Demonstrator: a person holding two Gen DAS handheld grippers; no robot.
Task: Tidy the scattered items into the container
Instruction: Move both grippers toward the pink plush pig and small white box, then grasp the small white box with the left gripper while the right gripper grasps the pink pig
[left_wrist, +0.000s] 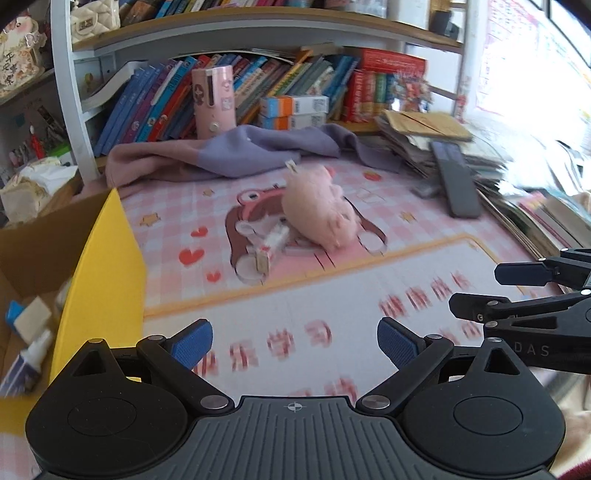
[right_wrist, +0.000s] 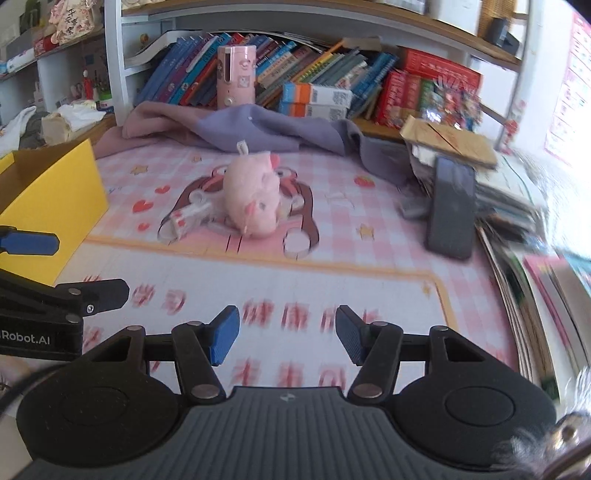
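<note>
Left wrist view: the left gripper (left_wrist: 294, 341) hangs over the near part of the counter, tilted downward, its jaws released with nothing between them but the printed mat (left_wrist: 369, 295). This looks like the approach to the next pickup. The pink plush toy (left_wrist: 320, 207) lies on its side near the middle of the mat, and a small white tube (left_wrist: 269, 246) lies just beside it, on the side toward the box. The yellow cardboard box (left_wrist: 107, 273) stands at the counter's left edge; a few small items already lie inside it. At the right of this view the right gripper (left_wrist: 476, 291) comes in alongside, level with the left one.

Right wrist view: the right gripper (right_wrist: 287, 334) is likewise tilted down over the near mat, jaws parted about halfway and empty. The plush toy (right_wrist: 250, 197) sits ahead toward the middle, the tube (right_wrist: 186, 218) touching or nearly touching its left flank, and the box (right_wrist: 51, 199) is at the left edge. A dark phone (right_wrist: 452, 206) leans on the paper stack at the right edge.

The next move, as I judge it, calls for reaching forward to the toy or tube, closing on one, then carrying it left over the box rim.
</note>
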